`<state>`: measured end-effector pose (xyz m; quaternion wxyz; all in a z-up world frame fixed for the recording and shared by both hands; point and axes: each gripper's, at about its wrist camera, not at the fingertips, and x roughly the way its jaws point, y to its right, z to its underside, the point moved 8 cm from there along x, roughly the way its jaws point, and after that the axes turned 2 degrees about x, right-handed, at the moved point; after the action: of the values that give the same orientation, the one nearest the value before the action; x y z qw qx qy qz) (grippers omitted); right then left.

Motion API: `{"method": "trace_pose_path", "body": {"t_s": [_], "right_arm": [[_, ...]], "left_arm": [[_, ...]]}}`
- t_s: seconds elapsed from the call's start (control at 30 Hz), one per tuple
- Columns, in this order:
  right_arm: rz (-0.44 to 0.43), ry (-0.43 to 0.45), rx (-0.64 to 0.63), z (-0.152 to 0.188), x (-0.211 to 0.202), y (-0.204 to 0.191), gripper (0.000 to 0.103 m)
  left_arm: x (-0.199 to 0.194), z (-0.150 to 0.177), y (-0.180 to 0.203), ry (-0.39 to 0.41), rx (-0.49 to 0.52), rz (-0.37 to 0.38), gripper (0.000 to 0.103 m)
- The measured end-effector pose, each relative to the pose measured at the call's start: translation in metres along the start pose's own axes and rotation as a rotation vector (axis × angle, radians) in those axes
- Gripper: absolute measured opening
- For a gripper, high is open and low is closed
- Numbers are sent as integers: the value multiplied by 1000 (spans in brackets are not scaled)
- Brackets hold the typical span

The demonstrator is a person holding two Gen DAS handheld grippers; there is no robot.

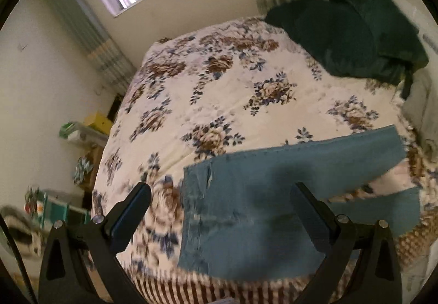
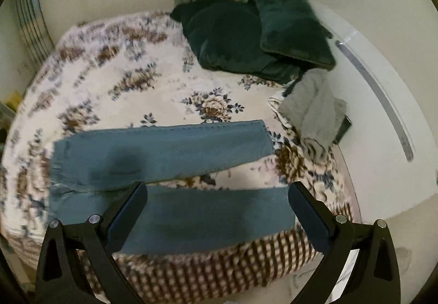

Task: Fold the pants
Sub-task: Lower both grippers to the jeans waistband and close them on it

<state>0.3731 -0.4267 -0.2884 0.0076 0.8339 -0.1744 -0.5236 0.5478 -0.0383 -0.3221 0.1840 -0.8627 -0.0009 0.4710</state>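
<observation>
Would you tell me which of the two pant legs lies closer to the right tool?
The near leg, along the bed's checked edge, directly between the open right tool; the far leg lies toward the dark green pillows.

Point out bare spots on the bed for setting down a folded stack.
The floral bedspread is bare between the jeans and the window-side edge. The headboard end is crowded with green pillows and a grey garment.
</observation>
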Motion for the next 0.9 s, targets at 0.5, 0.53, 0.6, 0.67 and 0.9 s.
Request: {"method": "trace_pose_path", "body": {"t_s": [0.5,0.53,0.6,0.67,0.9], "right_arm": [[35,-380,-615,-66,427,-132,103],[32,-402,-642,-65,443,-136,103],[28,-430,-710,-59,476,-148,103],[12,-452,-749,-56,496,-156,103],[-163,-508,-869,-40,528,-176,70]], "left_arm": [[351,-11,147,-440,575,129,102],[363,-6,152,-473,592,156,102],[381,0,165,-507,628,201,102],[397,4,174,-525,672,223,102],[412,12,187,-564,699,387,90]]}}
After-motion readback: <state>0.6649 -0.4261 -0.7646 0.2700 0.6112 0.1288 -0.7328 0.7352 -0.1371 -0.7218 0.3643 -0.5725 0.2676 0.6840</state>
